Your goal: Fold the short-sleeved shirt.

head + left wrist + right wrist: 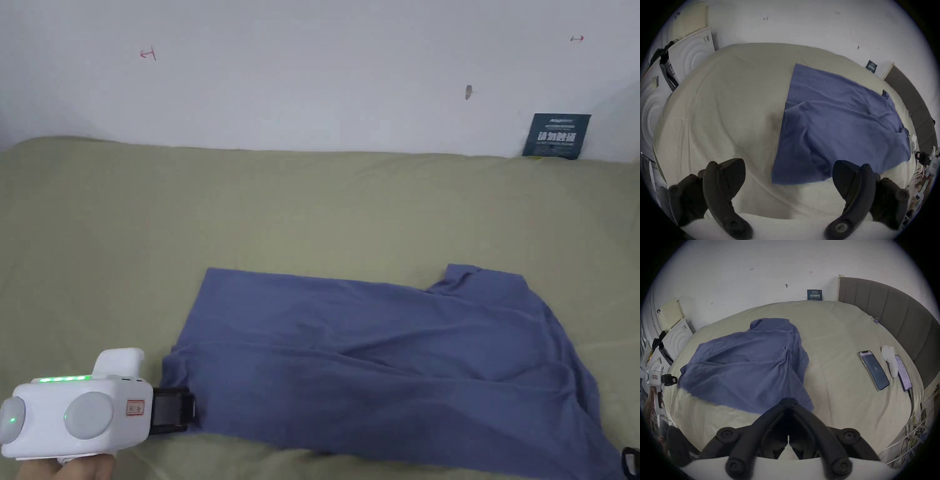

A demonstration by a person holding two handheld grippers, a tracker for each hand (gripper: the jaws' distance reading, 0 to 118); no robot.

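A blue short-sleeved shirt lies spread and wrinkled on the olive bed, hem to the left, sleeve and collar end to the right. My left gripper is open at the hem's near-left corner, with nothing between its jaws; it also appears far left in the right gripper view. My right gripper is shut, its tips over the shirt's near-right edge. Whether cloth is pinched is unclear.
Two phones and a white handheld device lie on the bed's right side by a grey headboard. A dark sign leans on the white wall. White boxes stand left of the bed.
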